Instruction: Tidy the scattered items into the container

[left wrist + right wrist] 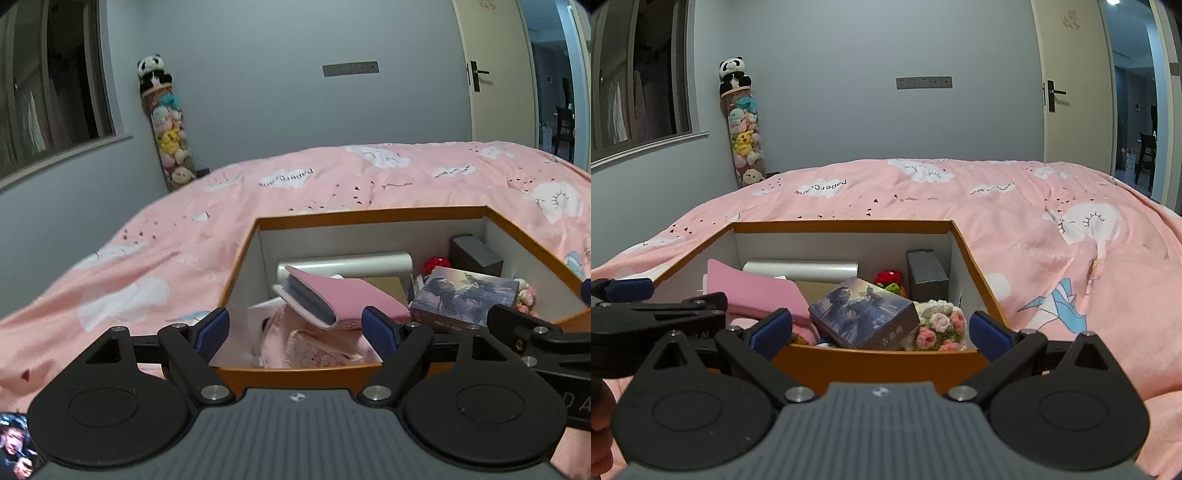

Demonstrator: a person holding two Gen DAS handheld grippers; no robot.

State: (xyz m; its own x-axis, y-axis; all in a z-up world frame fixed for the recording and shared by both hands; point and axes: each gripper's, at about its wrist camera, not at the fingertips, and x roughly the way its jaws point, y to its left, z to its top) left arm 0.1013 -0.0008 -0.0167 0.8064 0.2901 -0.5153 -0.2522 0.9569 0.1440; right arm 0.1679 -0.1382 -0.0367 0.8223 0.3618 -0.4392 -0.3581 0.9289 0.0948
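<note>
An orange box (369,213) with white inner walls sits on the pink bed; it also shows in the right wrist view (842,226). Inside lie a pink notebook (351,295) (757,290), a silver roll (354,264) (801,271), an illustrated card box (461,295) (864,314), a dark grey box (476,254) (925,275), a red knitted piece (888,277) and a crocheted flower bunch (940,325). My left gripper (297,326) is open and empty over the box's near left edge. My right gripper (882,330) is open and empty over the near right edge.
The pink cloud-print bedspread (1015,221) surrounds the box. A tall tube of plush toys (168,125) with a panda on top stands at the grey wall. A window (48,81) is at left, an open door (1071,85) at right.
</note>
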